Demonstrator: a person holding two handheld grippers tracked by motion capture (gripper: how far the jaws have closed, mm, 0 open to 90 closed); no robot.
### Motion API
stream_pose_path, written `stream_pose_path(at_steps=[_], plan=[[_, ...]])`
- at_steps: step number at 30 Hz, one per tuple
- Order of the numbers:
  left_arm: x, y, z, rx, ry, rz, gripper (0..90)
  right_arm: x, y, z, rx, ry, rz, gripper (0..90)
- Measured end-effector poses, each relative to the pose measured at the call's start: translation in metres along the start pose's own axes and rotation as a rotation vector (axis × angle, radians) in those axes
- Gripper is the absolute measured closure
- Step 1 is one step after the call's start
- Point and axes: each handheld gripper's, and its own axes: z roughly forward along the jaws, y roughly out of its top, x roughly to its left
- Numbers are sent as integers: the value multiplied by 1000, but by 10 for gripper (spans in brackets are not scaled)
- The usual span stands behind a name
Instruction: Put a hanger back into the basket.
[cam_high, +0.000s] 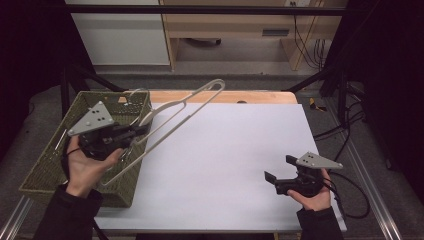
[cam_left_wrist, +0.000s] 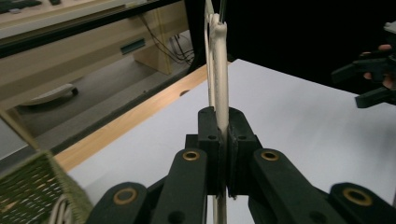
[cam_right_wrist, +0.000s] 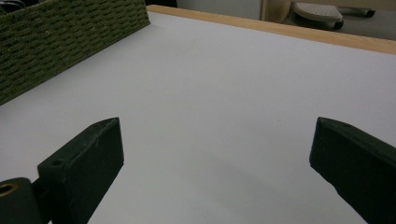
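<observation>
Up high, left hand-held gripper (cam_left_wrist: 223, 135) clamps slim cream hanger (cam_high: 176, 118); woven basket (cam_high: 50, 160) below.

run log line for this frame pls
left gripper: shut on hanger, lifted above basket | right gripper: open, holding nothing, over white table

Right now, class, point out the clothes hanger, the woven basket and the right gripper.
clothes hanger (cam_high: 186, 113), high view, on its lower bar.
woven basket (cam_high: 50, 161), high view, on its left wall.
right gripper (cam_high: 281, 168), high view, midway between its fingertips.
</observation>
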Motion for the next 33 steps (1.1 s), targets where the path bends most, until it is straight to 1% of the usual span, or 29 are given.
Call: stream_pose_path(at_steps=[1,3,4,6,7,8,11,15,19,21,24,26,27,30,31,33], plan=[[4,1,-3,-3,17,10,864,0,0,0,-3,-4,-3,36],[13,1,-10,5,38,11,864,0,0,-1,-9,0,4,36],[17,1,-13,6,46,12,864,0,0,-1,-8,-8,-6,36],[26,0,-18,6,58,12,864,0,0,-2,-9,-2,-4,35],[30,-1,-21,4,60,4,864,0,0,-2,-10,-3,-6,35],[36,-3,-24,4,70,4,864,-1,0,-2,-10,-3,-7,35],[47,-8,-28,13,96,7,864,-1,0,-2,-8,-8,-16,33],[61,-17,-33,28,112,7,864,-1,0,-2,-4,-14,-20,33],[74,-28,-36,43,119,-19,863,-2,0,-3,-2,-11,-22,28],[81,-33,-38,58,135,-18,864,-1,0,-3,-8,-15,-15,27],[92,-41,-42,79,157,-31,864,-2,0,-4,-8,-13,-19,24],[100,-49,-45,89,171,-40,863,-2,0,-5,-9,-13,-19,22],[102,-51,-46,84,183,-34,863,-2,0,-5,-8,-15,-19,20],[111,-60,-50,96,200,-38,863,-2,0,-4,-6,-17,-24,18],[112,-64,-51,107,199,-49,863,-1,0,-3,-10,-19,-19,16],[118,-71,-54,118,207,-56,863,-1,0,-3,-9,-20,-20,16]])
